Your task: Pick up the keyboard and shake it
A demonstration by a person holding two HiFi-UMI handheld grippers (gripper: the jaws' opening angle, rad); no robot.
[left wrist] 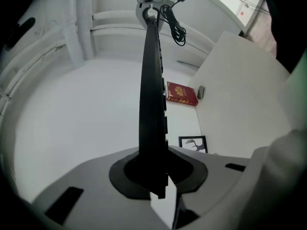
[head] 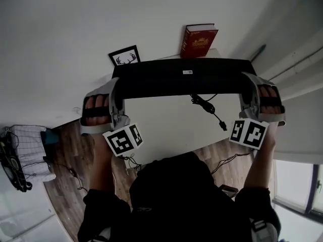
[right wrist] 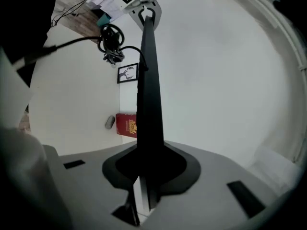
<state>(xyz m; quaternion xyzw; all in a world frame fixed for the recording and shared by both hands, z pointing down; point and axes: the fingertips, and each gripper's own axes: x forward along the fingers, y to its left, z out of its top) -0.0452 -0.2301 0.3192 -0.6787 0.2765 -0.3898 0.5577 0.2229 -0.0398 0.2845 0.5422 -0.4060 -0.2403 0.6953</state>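
The black keyboard (head: pixel 181 77) is lifted off the white desk (head: pixel 171 132) and held level, its underside towards me. My left gripper (head: pixel 117 88) is shut on its left end and my right gripper (head: pixel 246 86) on its right end. The keyboard's cable (head: pixel 208 108) dangles from the middle. In the left gripper view the keyboard (left wrist: pixel 152 90) runs edge-on from the left gripper (left wrist: pixel 156 174) up to the far gripper (left wrist: pixel 151 4). The right gripper view shows the same: the keyboard (right wrist: pixel 148 80) clamped in the right gripper (right wrist: pixel 146 169).
A red book (head: pixel 198 40) and a small framed picture (head: pixel 124 56) stand at the desk's back edge against the wall. A grey mouse (left wrist: pixel 200 92) lies by the book. A rack with cloth (head: pixel 28 153) and cables sit on the wooden floor at left.
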